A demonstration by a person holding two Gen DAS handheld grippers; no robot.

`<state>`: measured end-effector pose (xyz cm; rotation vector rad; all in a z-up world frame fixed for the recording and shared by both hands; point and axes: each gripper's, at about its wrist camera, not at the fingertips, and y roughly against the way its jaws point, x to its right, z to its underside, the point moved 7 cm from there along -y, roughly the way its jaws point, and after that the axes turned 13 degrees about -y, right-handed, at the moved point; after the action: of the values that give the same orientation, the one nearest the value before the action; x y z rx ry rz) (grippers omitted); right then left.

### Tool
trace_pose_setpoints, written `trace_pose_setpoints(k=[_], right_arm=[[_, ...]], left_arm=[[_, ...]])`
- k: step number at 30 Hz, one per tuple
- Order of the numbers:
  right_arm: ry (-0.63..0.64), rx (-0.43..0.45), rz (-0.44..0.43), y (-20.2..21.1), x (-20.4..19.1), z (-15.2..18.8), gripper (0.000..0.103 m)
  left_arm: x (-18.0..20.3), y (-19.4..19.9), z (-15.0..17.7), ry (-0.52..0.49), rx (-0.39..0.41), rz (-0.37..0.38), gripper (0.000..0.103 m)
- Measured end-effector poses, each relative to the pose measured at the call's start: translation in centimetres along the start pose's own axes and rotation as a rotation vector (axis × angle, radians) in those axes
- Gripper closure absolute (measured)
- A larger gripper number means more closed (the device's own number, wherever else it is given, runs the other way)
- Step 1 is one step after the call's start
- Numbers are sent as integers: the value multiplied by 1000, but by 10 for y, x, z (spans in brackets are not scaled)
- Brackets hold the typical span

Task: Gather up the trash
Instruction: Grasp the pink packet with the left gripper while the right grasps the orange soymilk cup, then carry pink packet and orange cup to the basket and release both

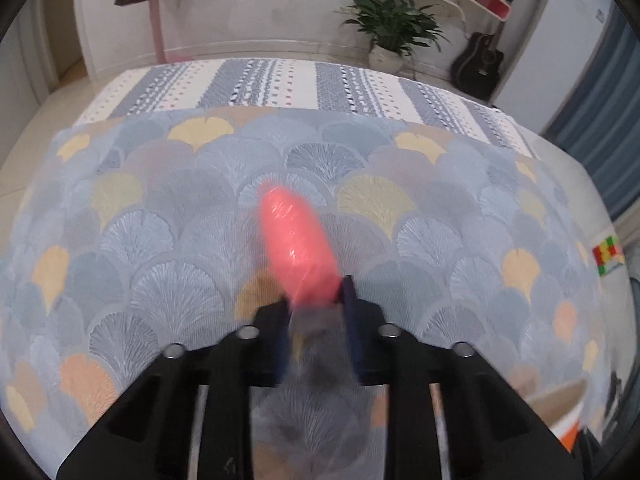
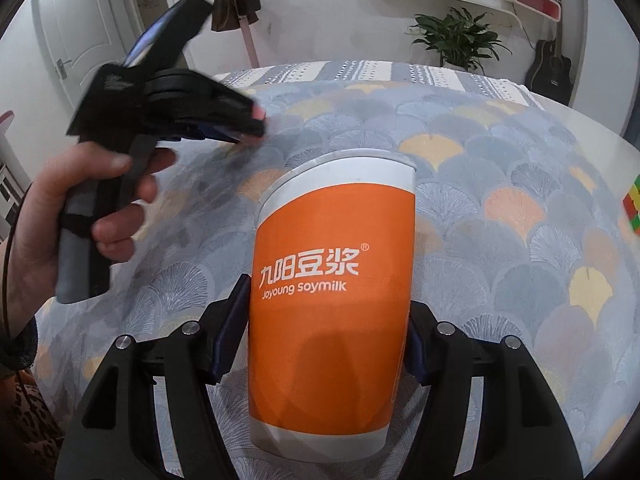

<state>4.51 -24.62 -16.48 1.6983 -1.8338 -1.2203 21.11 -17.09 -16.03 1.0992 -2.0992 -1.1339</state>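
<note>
A blurred pink-red wrapper (image 1: 294, 236) sticks forward out of my left gripper (image 1: 317, 296), whose blue-padded fingers are shut on its near end above the fan-patterned tablecloth (image 1: 152, 240). In the right wrist view the left gripper (image 2: 256, 124) hangs at the upper left in a person's hand (image 2: 100, 208), with a bit of pink (image 2: 258, 111) at its tip. My right gripper (image 2: 330, 304) is shut on an orange and white paper soymilk cup (image 2: 336, 240), which leans away from the camera with its rim towards the table's middle.
A colourful puzzle cube (image 1: 608, 254) (image 2: 632, 204) lies at the table's right edge. Beyond the far edge stand a potted plant (image 2: 456, 38), a black guitar (image 2: 550, 68) and a coat stand with bags (image 2: 236, 8). A striped cloth (image 1: 280, 84) covers the far strip of the table.
</note>
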Motion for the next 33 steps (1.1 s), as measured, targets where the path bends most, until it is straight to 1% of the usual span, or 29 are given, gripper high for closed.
trace_pose_setpoints(k=[4, 7, 9, 10, 13, 15, 17, 20, 23, 25, 27, 28, 29, 31, 33], right_arm=[[2, -6, 16, -3, 1, -1, 40], [-4, -17, 27, -6, 3, -2, 38], [-18, -30, 23, -8, 5, -2, 30], [-30, -20, 20, -6, 7, -3, 30], [-64, 8, -38, 2, 10, -7, 28], [-91, 23, -64, 6, 14, -9, 28], [-115, 31, -108, 11, 16, -10, 28], [-130, 45, -136, 16, 17, -11, 28], [-117, 59, -143, 19, 14, -13, 29], [-97, 69, -135, 20, 10, -12, 31], [-77, 72, -120, 20, 6, -10, 42], [-62, 72, -107, 20, 3, -9, 45], [-45, 71, -97, 20, -1, -8, 52], [-11, 74, -66, 20, -7, -4, 52], [9, 51, -59, 17, -15, 2, 55]], left_arm=[[-5, 7, 11, -17, 14, 34, 85], [-11, 16, 21, -4, 22, 62, 85], [-14, 22, 27, -3, 26, 69, 85], [-17, 26, 32, -7, 29, 67, 85], [-20, 37, 39, -17, 37, 76, 85], [-22, 44, 42, -42, 48, 59, 85], [-24, 48, 45, -63, 54, 38, 85], [-27, 53, 48, -74, 59, 35, 85], [-29, 56, 50, -87, 64, 30, 85], [-31, 59, 51, -95, 68, 25, 85], [-34, 61, 52, -101, 72, 11, 85], [-37, 63, 53, -98, 74, 7, 85], [-39, 65, 54, -96, 77, 5, 85], [-45, 70, 54, -94, 85, -12, 85], [-51, 76, 55, -80, 93, -18, 85]])
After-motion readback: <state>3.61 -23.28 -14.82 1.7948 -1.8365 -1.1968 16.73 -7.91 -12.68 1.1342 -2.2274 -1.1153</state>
